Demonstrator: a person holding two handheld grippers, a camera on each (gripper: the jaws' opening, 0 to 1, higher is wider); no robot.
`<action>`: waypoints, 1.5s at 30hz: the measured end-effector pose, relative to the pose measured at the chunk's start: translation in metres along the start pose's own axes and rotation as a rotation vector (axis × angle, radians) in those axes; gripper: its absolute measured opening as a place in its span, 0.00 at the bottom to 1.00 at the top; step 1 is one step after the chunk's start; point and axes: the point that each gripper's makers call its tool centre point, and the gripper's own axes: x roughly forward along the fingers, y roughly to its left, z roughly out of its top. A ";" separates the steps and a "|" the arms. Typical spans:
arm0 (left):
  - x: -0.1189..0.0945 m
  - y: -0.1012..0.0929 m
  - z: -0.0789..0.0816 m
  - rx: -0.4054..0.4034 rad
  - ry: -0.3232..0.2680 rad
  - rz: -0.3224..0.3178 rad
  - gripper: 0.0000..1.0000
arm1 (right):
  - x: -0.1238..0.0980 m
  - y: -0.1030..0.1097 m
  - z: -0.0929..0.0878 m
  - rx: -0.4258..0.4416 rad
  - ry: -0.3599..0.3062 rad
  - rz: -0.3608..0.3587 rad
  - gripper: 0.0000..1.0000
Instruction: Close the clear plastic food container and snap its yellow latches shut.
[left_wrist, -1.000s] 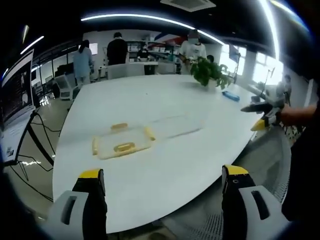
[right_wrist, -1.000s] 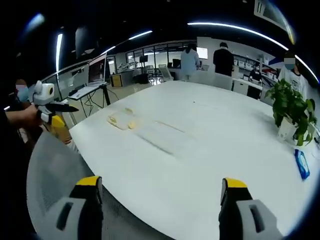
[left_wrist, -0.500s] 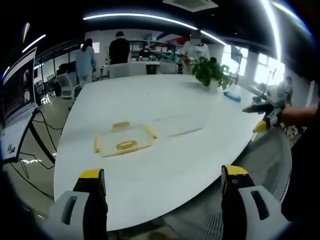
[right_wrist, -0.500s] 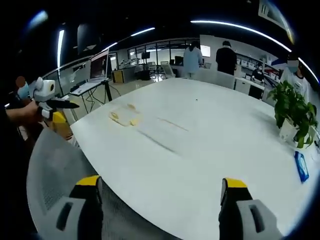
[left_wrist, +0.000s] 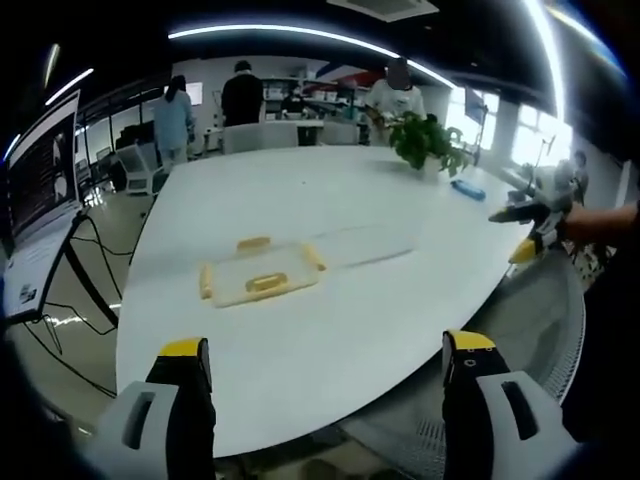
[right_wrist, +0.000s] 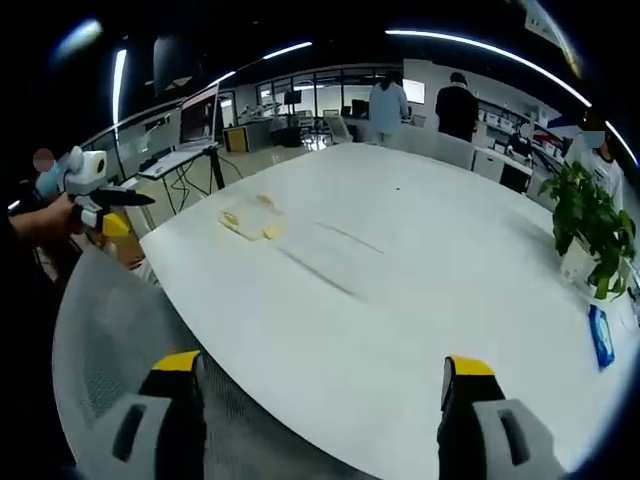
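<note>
Lying open lengthwise across table (left_wrist: 330, 330), container (left_wrist: 262, 280); both tongs (left_wrist: 325, 400) (right_wrist: 315, 405) agape, empty.

A broad white table (left_wrist: 330, 300) spreads ahead of the left gripper's jaws, with a potted green plant (left_wrist: 425, 143) standing near its far edge, up and to the right of them, and a flat blue packet (left_wrist: 466, 189) lying on the tabletop just beside the plant. Beyond the table, straight ahead, three people (left_wrist: 240, 97) stand at desks. Left of the jaws a dark monitor (left_wrist: 38, 175) stands on a stand, and a grey mesh chair back (right_wrist: 110, 340) rises just above the right gripper's left jaw.
</note>
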 end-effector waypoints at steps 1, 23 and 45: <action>0.000 0.000 -0.002 -0.001 0.003 -0.001 0.95 | 0.001 0.002 0.002 0.004 -0.005 0.004 1.00; -0.002 0.020 -0.014 -0.001 -0.003 -0.009 0.95 | 0.008 0.019 0.004 -0.022 0.046 0.016 1.00; 0.004 0.051 -0.026 -0.015 -0.030 -0.030 0.94 | 0.032 0.031 0.030 -0.025 0.075 0.056 1.00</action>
